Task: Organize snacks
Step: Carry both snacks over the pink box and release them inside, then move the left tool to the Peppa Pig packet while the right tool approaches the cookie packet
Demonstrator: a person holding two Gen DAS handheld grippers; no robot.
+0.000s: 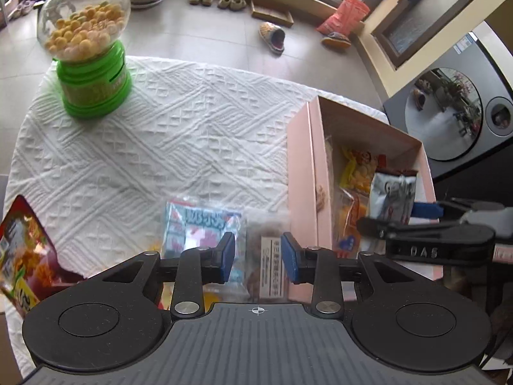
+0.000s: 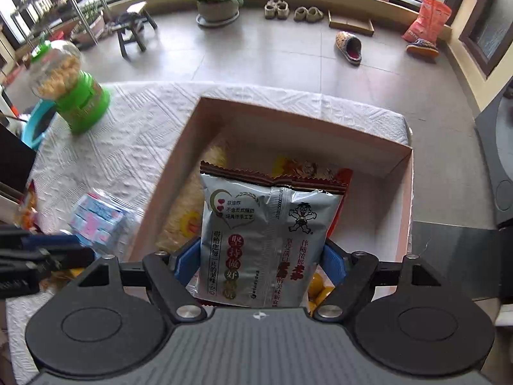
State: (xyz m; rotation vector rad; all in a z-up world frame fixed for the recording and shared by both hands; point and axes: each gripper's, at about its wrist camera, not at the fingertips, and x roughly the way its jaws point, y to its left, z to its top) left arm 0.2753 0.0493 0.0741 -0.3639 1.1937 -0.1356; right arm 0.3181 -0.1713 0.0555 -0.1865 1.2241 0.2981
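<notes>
A pink cardboard box (image 1: 303, 173) stands on the white cloth at the right and holds several snack packets. My right gripper (image 2: 260, 261) is shut on a silver snack packet (image 2: 266, 234) and holds it upright over the box (image 2: 402, 192); the packet also shows in the left wrist view (image 1: 392, 197). My left gripper (image 1: 258, 258) is open and empty above a clear packet of brown snacks (image 1: 263, 256), next to a blue and pink packet (image 1: 195, 227). A red snack bag (image 1: 22, 250) lies at the left edge.
A green candy dispenser (image 1: 89, 48) with yellow balls stands at the far left of the table. A washing machine (image 1: 449, 109) stands right of the table. Shoes and a plant pot (image 2: 218, 9) sit on the floor beyond.
</notes>
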